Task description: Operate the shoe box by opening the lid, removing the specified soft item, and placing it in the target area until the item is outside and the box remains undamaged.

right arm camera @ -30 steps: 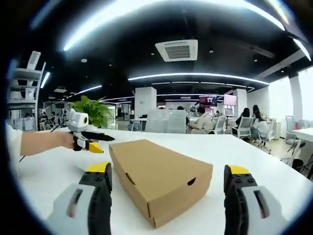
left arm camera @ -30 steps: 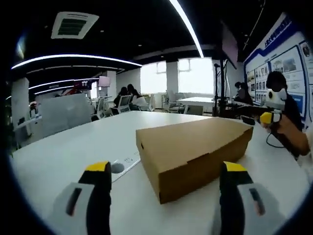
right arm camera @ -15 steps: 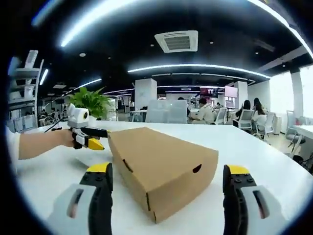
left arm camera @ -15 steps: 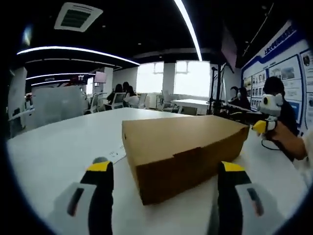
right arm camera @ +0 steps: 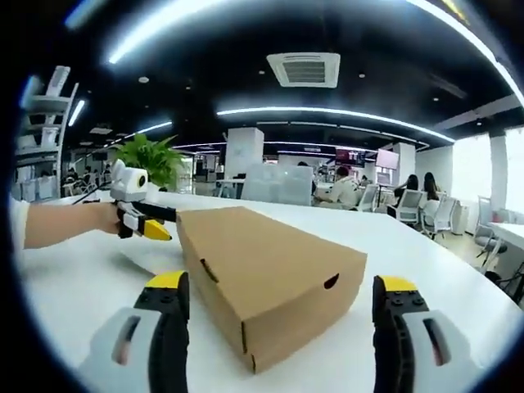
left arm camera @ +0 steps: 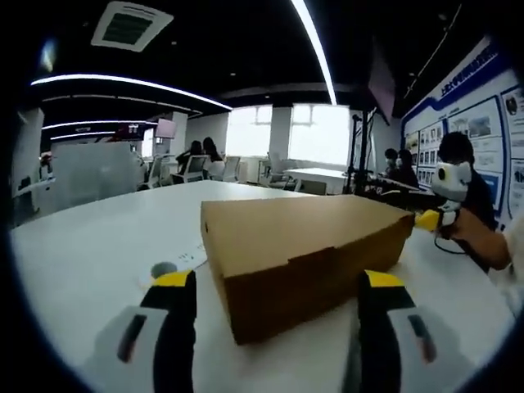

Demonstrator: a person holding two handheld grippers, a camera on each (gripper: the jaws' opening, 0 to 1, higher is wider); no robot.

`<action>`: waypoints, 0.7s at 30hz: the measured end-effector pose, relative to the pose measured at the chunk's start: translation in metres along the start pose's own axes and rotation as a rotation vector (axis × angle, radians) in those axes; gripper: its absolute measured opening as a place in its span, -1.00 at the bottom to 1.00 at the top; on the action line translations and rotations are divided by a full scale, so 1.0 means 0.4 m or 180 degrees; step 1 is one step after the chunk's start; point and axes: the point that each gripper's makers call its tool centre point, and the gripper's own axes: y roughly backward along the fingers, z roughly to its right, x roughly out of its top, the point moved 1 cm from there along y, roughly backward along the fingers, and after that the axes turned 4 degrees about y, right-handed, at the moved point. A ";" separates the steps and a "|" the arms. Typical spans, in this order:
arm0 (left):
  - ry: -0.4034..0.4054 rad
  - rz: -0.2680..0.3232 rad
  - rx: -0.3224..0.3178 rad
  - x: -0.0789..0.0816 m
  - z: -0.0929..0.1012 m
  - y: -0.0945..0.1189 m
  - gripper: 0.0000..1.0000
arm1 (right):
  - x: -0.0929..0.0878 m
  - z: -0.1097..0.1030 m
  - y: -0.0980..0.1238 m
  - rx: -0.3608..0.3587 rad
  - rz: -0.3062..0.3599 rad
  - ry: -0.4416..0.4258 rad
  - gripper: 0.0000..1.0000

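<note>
Both hand-held grippers gape empty; closed shoe box bears no legible label.

I'm looking across a wide white table into an open-plan office. The dark ceiling carries long curved light strips and a square air vent. Bright windows glow at the far end. On one side I see a blue-framed wall poster board; on the other, a leafy potted plant, shelving and people seated at desks.
</note>
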 end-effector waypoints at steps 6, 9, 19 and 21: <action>0.0069 0.0104 0.0040 0.005 -0.009 -0.004 0.55 | -0.007 0.004 -0.013 -0.0037 -0.0068 -0.0013 0.86; 0.0170 0.0168 0.0012 0.009 -0.008 -0.002 0.50 | -0.015 0.013 -0.018 -0.0067 -0.0108 -0.0004 0.81; 0.0295 0.0233 -0.0112 0.002 0.004 -0.003 0.39 | -0.030 -0.007 -0.037 0.0033 -0.0190 -0.0105 0.74; 0.0310 0.0217 -0.0128 0.001 0.002 -0.008 0.38 | -0.027 -0.017 -0.042 0.0090 -0.0174 -0.0096 0.66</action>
